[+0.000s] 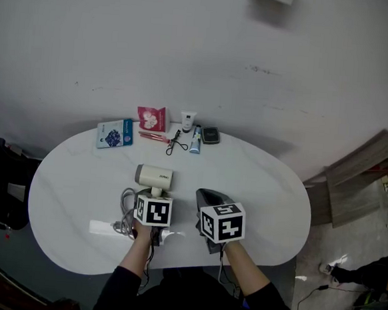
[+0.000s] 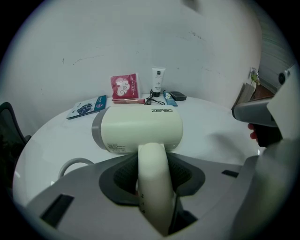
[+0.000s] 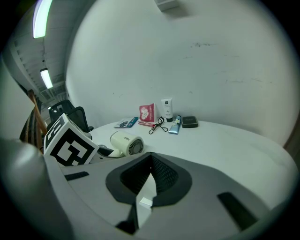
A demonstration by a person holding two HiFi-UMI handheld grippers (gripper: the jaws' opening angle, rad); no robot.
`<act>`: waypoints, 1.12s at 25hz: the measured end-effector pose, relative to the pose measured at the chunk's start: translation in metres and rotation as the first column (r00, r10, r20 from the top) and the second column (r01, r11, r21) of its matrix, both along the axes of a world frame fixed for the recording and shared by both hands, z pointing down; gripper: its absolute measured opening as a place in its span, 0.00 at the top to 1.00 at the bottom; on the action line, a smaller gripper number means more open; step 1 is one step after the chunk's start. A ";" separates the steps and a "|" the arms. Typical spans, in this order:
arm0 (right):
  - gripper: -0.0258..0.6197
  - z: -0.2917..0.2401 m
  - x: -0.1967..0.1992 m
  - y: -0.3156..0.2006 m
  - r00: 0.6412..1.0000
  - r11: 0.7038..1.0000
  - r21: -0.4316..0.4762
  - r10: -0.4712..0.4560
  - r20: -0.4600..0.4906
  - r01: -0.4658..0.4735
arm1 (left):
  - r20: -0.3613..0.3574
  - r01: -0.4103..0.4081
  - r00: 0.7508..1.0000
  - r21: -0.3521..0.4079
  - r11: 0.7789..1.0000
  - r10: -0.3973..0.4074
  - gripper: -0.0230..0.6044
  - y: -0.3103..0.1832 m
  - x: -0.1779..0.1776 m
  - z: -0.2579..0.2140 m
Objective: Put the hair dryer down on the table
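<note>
Just left of frame centre, the left gripper (image 1: 154,195) pinches the hair dryer (image 1: 155,177) by its handle, close above the white table (image 1: 265,190). The right gripper (image 1: 210,209), jaws pressed together, holds nothing. Released tilted, the dryer could roll onto its cord (image 1: 126,198).

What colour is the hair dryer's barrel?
Cream hair dryer, grey band at one end; best in the left gripper view.

Cream hair dryer (image 1: 154,176), grey-backed barrel level over the white table (image 1: 258,189), handle clamped between jaws.

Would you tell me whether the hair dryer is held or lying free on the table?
Held: the left gripper grips the hair dryer by its handle.
</note>
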State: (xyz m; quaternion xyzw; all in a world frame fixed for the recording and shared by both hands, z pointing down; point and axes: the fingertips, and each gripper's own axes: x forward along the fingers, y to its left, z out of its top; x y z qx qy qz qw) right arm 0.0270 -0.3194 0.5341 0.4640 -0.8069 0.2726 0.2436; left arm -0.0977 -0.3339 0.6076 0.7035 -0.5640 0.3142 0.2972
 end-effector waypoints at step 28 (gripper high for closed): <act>0.96 -0.009 -0.010 0.022 1.000 1.000 0.022 -0.015 -0.004 0.015 | -0.083 0.008 0.997 0.181 0.984 0.007 0.64 0.013 -0.010 -0.057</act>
